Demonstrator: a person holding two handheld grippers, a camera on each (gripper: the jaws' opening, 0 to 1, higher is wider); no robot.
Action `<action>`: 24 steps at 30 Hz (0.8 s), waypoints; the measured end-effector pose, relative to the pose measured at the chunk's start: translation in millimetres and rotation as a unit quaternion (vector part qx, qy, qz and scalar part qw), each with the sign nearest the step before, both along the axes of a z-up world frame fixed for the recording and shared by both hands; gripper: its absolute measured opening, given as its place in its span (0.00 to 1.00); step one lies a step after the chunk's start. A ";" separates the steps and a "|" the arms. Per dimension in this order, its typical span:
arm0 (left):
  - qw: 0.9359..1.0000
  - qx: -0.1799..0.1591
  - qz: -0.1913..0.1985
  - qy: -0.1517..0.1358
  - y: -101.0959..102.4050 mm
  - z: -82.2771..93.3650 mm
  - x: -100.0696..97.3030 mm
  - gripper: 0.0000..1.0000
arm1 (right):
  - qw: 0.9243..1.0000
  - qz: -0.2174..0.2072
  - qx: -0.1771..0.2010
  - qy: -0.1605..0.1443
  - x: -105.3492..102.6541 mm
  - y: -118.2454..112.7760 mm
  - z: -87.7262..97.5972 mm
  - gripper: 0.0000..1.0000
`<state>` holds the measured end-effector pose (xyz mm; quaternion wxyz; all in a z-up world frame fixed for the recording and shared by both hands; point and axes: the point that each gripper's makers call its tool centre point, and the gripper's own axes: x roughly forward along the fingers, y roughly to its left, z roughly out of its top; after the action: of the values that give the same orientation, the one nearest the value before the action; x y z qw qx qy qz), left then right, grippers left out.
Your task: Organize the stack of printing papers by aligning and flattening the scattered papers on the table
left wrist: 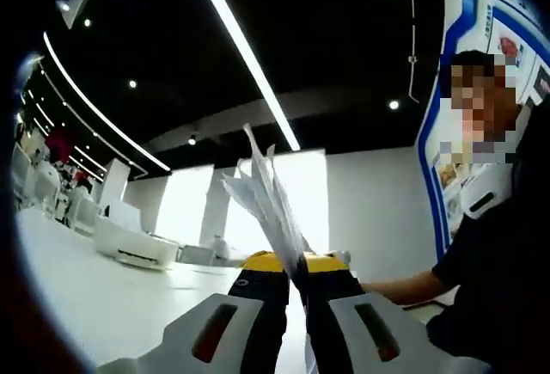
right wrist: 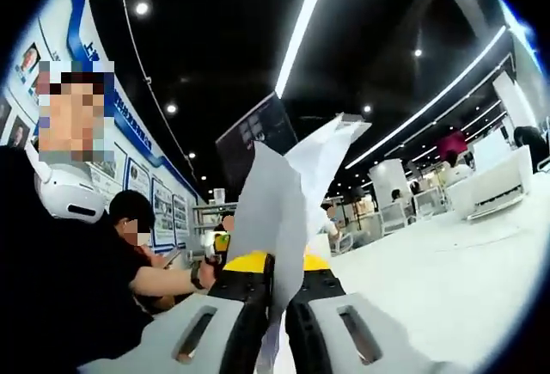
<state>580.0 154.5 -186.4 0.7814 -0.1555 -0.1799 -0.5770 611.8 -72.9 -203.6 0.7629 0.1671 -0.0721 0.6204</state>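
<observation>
A bundle of white printing papers (left wrist: 268,198) stands edge-on between the yellow-tipped jaws of my left gripper (left wrist: 296,264), which is shut on it; the sheets fan apart at the top. In the right gripper view the same papers (right wrist: 288,198) rise wide and slightly curled from my right gripper (right wrist: 277,264), also shut on them. Both grippers hold the papers up above the white table (left wrist: 94,292), with the ceiling behind them.
A person in dark clothes (left wrist: 498,245) sits close by, with an arm (left wrist: 400,288) resting on the table; the person (right wrist: 60,254) also shows at the left of the right gripper view. A white box-like device (left wrist: 133,245) stands on the table. White furniture (right wrist: 494,185) stands farther back.
</observation>
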 end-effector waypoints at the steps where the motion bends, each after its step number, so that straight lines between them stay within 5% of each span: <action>1: 1.000 0.000 0.000 0.001 -0.1 -0.3 0.1 0.08 | 1.000 0.000 0.002 0.002 4.5 -4.9 -0.3 0.00; 4: 1.000 0.006 0.016 -0.004 3.2 1.6 10.3 0.08 | 0.998 -0.025 -0.005 -0.057 22.2 -19.0 4.8 0.00; 8: 0.999 0.022 0.036 -0.021 2.0 7.2 22.7 0.09 | 0.994 -0.034 -0.014 -0.102 17.5 -14.1 16.3 0.00; 16: 0.998 0.039 0.055 0.009 0.4 -12.4 49.5 0.11 | 0.993 -0.049 -0.055 -0.090 14.8 -3.5 -12.4 0.00; 24: 0.998 0.043 0.029 0.021 -6.5 -20.2 42.3 0.15 | 0.994 -0.059 -0.051 -0.076 5.3 -6.0 -23.5 0.07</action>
<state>622.3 148.0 -206.6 0.8073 -0.1284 -0.1428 -0.5580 617.1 -78.9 -227.1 0.7980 0.0752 -0.1077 0.5881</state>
